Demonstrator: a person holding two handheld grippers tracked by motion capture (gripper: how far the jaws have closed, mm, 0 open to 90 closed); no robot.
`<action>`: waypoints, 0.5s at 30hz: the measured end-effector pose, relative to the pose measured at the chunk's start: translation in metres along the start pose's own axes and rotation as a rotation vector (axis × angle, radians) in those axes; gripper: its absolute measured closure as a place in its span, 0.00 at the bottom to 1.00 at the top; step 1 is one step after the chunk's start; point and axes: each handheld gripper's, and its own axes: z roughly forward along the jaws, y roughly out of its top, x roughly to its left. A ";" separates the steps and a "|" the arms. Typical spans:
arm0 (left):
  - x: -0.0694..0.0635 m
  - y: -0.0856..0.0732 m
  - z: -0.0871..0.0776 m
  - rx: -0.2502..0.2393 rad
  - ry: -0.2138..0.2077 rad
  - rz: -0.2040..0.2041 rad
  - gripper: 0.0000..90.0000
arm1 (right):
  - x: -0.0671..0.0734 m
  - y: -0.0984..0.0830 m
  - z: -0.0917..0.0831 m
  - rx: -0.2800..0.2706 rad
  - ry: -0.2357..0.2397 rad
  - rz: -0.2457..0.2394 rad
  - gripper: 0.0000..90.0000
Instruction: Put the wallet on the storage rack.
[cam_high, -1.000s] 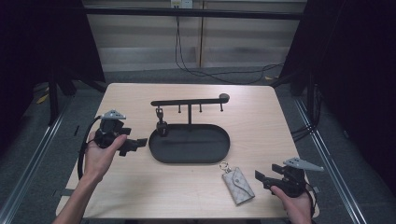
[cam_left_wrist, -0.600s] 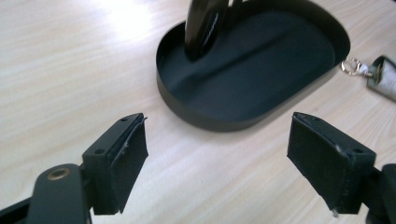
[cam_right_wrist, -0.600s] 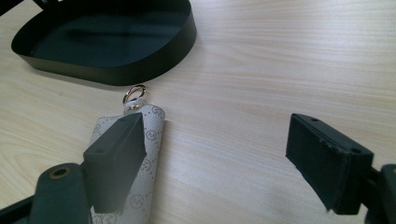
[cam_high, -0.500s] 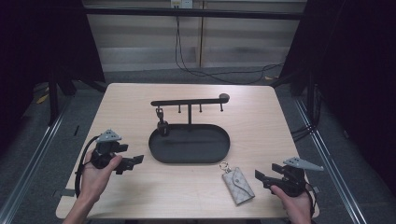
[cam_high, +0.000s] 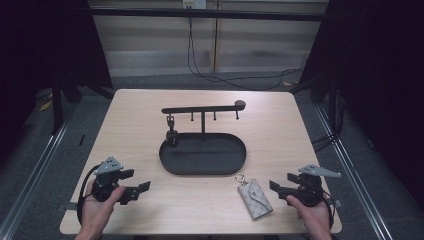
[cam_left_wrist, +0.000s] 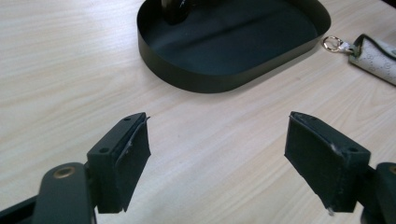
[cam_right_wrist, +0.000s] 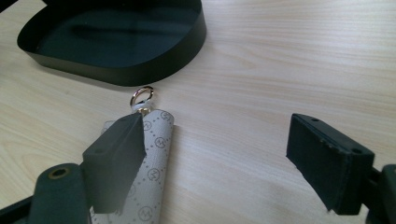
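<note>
From the high view, the tabletop (cam_high: 140, 130) has bare wood on both flanks of the black tray (cam_high: 202, 167); the key pouch (cam_high: 255, 198) lies near the front edge, just right of centre.

Left gripper view: the left hand-held gripper (cam_left_wrist: 217, 154) is spread wide over bare wood, holding nothing.

Right gripper view: the right hand-held gripper (cam_right_wrist: 215, 154) gapes, empty, one jaw overlapping the pouch (cam_right_wrist: 154, 177).
</note>
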 end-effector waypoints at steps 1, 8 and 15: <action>0.000 -0.002 0.001 -0.006 0.000 -0.005 0.23 | 0.001 0.002 0.000 0.004 0.005 -0.006 0.23; 0.006 -0.013 0.010 0.013 0.018 0.004 0.20 | 0.008 0.014 0.002 0.005 0.051 0.002 0.24; 0.009 -0.020 0.008 0.011 0.014 -0.015 0.20 | 0.017 0.029 0.012 0.087 0.089 -0.005 0.29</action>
